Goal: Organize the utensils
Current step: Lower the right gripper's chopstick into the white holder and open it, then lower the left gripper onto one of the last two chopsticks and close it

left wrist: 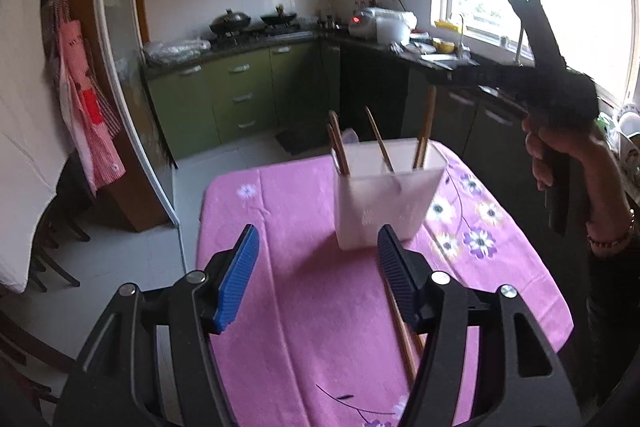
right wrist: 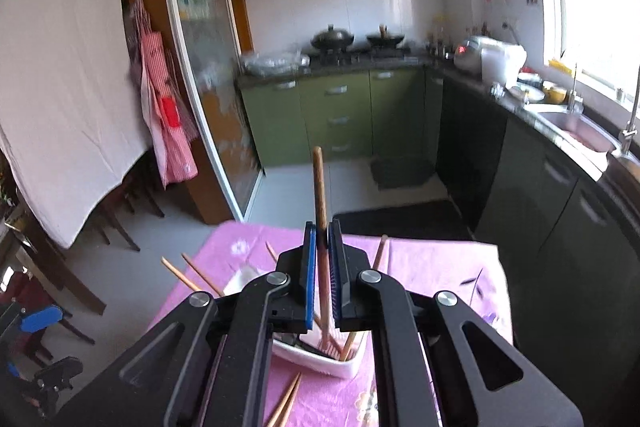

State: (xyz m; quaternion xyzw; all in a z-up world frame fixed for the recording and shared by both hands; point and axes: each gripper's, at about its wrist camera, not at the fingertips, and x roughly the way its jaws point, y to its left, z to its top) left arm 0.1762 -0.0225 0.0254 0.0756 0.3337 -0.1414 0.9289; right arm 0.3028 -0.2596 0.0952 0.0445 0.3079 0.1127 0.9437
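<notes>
On pink floral-clothed surface (left wrist: 304, 267): white rectangular plastic utensil holder (left wrist: 384, 211) stood, several brown wooden chopsticks (left wrist: 378, 143) already slotted in. Right gripper (right wrist: 322, 239) fingers clenched on one upright brown wooden chopstick (right wrist: 319, 183), held above holder. Left gripper (left wrist: 318, 275) fingers released, nothing between. Loose chopstick pair (left wrist: 402, 335) left lying on cloth beside left gripper; task judged well along, not finished.

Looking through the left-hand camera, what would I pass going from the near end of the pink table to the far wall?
Left gripper → loose chopsticks on the pink tablecloth → white holder with chopsticks standing in it → floor mat → green cabinets → woks on the stove.
</notes>
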